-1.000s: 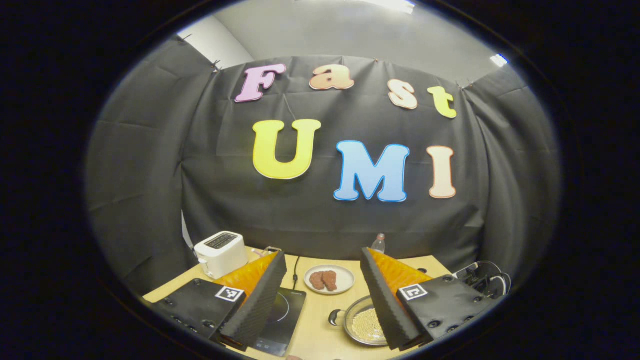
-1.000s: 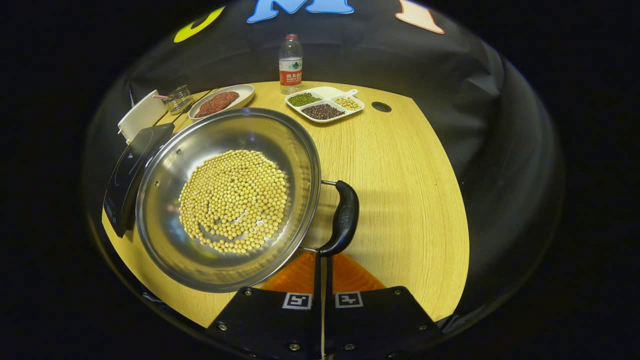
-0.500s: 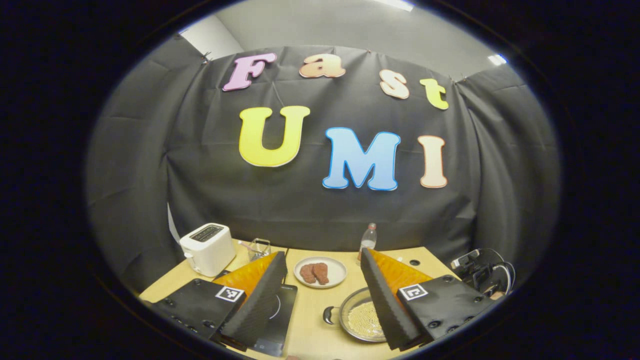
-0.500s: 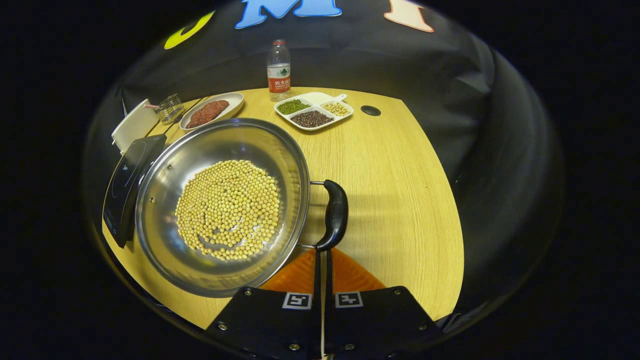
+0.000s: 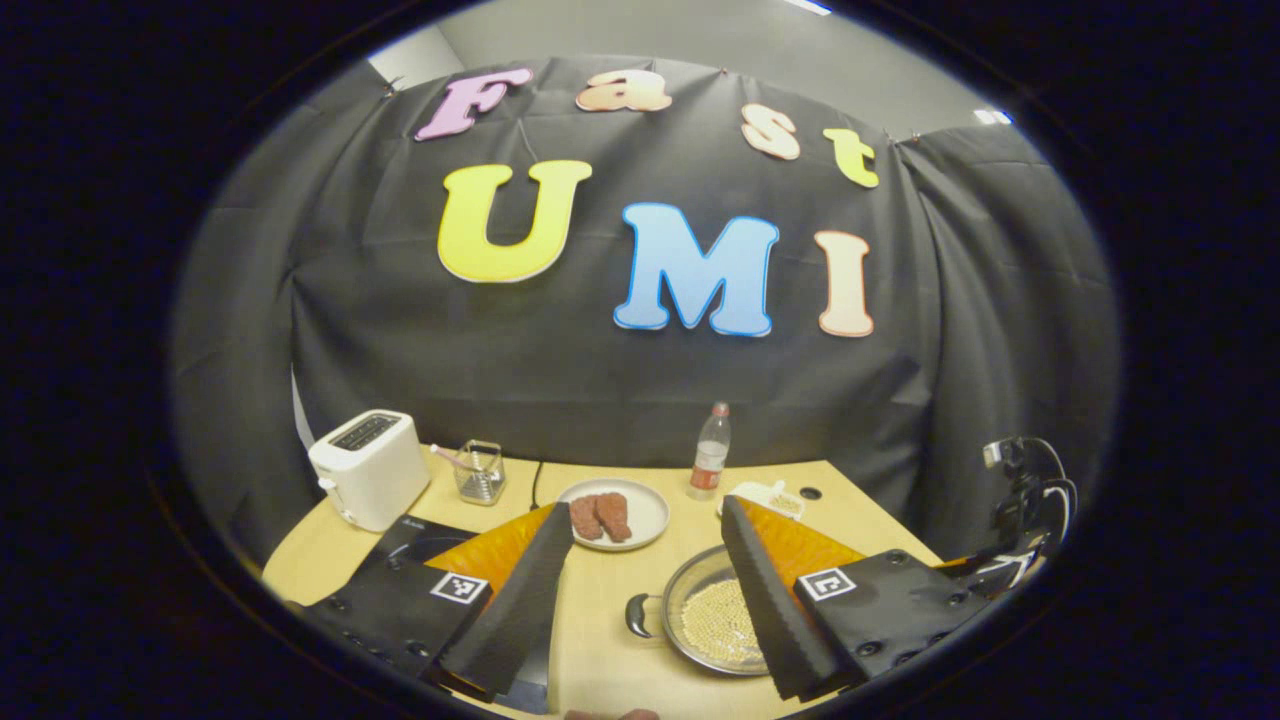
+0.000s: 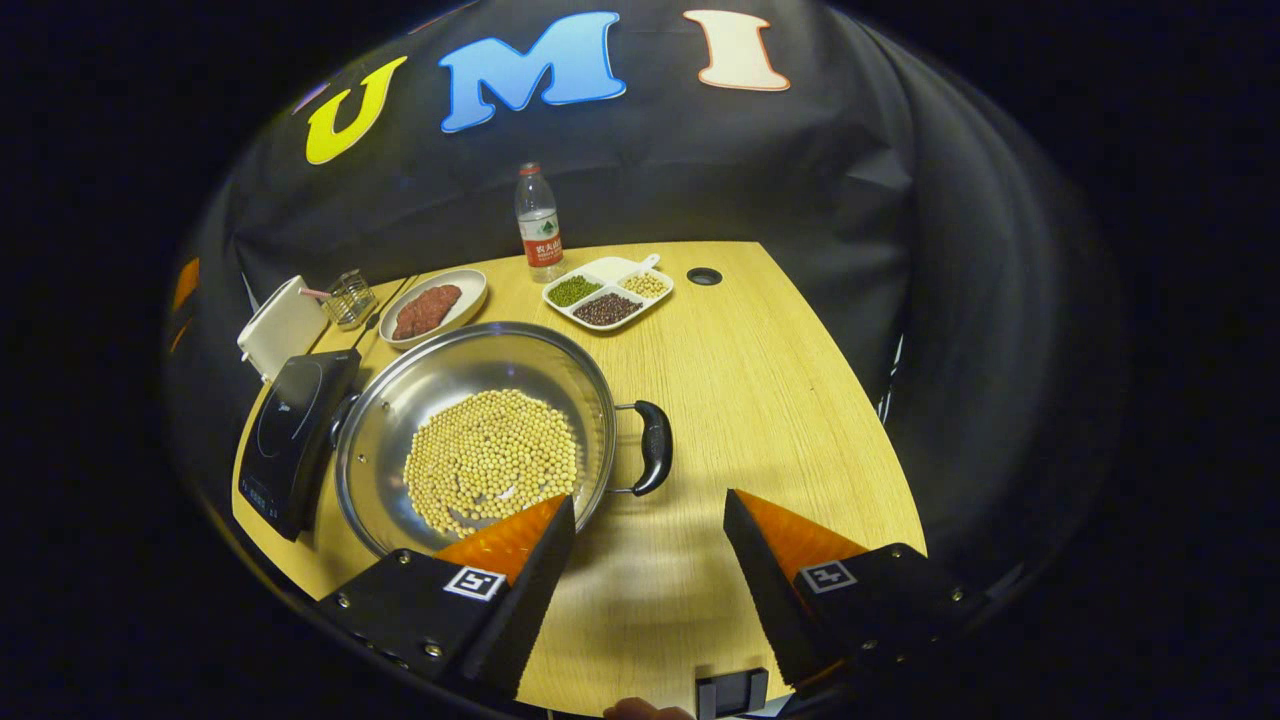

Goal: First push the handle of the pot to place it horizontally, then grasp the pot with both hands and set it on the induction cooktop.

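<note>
Steel and round, the pot holds a layer of pale beans and sits near the desk's front-left part, one black loop handle pointing toward the right edge and the other touching or nearly touching the induction cooktop by the left edge. Right gripper hangs spread open and empty above the front edge, just short of the pot's rim and handle. Left gripper is likewise wide open, holding nothing, raised above the desk with the pot and cooktop beneath its fingers.
</note>
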Demonstrator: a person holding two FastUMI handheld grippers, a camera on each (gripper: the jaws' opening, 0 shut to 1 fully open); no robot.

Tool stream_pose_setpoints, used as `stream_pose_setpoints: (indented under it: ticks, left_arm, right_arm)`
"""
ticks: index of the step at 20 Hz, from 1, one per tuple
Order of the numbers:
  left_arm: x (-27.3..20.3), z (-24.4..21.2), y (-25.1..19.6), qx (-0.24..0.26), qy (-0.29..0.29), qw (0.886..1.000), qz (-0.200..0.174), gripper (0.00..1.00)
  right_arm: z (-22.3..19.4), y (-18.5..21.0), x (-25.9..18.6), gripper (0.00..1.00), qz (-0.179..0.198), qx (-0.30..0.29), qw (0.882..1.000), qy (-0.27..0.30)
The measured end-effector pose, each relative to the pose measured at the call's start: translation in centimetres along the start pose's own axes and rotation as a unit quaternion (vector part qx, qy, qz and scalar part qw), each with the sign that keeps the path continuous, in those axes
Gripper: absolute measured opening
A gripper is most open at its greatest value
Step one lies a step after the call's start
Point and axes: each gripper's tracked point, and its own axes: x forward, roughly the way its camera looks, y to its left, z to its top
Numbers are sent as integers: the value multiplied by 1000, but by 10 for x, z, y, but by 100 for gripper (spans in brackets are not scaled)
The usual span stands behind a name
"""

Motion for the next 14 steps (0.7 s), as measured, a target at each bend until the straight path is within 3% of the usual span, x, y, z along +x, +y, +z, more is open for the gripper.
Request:
stream_pose_setpoints:
  ticks: [6,14]
  left_arm:
    - [53,-95,-3,32,93,995,-17,96]
    - [106,-178,9,4,164,986,3,96]
  right_arm:
    - [0,-1,23,92,-12,-3,1000,-3]
    - [-2,3,69,92,-32,-8,999,5]
